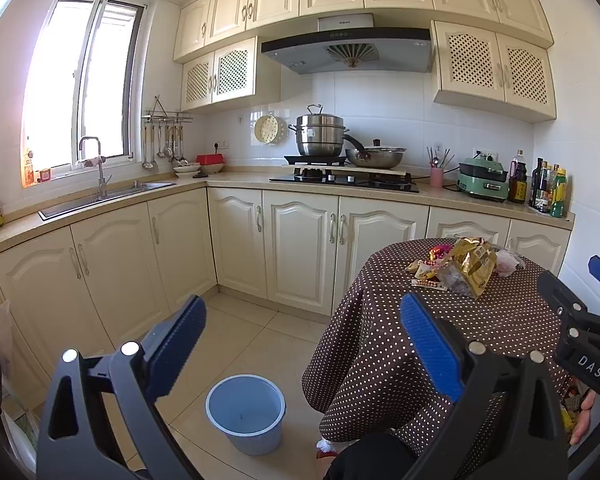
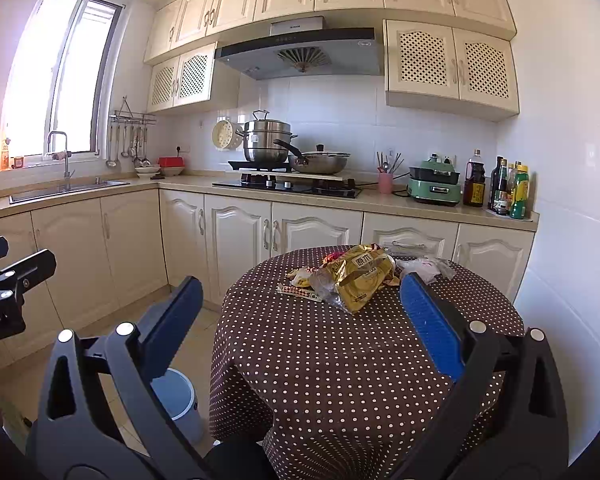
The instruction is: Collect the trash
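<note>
The left claw (image 1: 302, 344) stands wide apart, nothing between its blue pads (image 1: 430, 344), and tips slightly downward. The right claw (image 2: 300, 328) is likewise spread to its widest and empty, pointing a little below level. Each shows at the edge of the other's view, side by side and apart. Part of a hand (image 1: 586, 416) shows beneath the right claw's body.

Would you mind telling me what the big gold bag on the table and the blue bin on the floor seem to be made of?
Gold bag: probably metallised plastic film; shiny, crinkled, glinting.
Blue bin: likely moulded plastic; smooth, matte, evenly coloured.
</note>
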### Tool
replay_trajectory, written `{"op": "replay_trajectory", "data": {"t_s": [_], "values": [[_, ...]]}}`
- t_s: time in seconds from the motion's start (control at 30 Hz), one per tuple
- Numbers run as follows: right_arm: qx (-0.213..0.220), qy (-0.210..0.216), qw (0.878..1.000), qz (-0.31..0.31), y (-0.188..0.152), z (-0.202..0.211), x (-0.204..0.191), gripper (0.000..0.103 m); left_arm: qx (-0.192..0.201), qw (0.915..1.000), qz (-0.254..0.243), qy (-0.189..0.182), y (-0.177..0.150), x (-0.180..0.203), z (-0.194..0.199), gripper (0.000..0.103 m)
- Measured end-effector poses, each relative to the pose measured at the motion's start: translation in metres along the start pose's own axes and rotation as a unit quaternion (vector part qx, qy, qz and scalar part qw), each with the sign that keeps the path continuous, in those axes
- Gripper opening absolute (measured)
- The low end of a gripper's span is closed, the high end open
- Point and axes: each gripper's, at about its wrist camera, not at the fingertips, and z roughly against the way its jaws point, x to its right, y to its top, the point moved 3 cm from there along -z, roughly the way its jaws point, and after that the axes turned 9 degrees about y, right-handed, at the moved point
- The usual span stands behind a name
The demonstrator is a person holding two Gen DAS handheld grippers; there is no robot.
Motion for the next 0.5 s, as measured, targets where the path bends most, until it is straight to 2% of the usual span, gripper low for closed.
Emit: {"op": "replay_trajectory", "data": {"t_s": [0.5], "values": [[0.001,0.0,1.0,0.001,-0.0011,-0.002,-0.0009,0.097,-0.001,1.0,-0.005,0.0,0.0029,0.0086,-0.0022,0.096]]}}
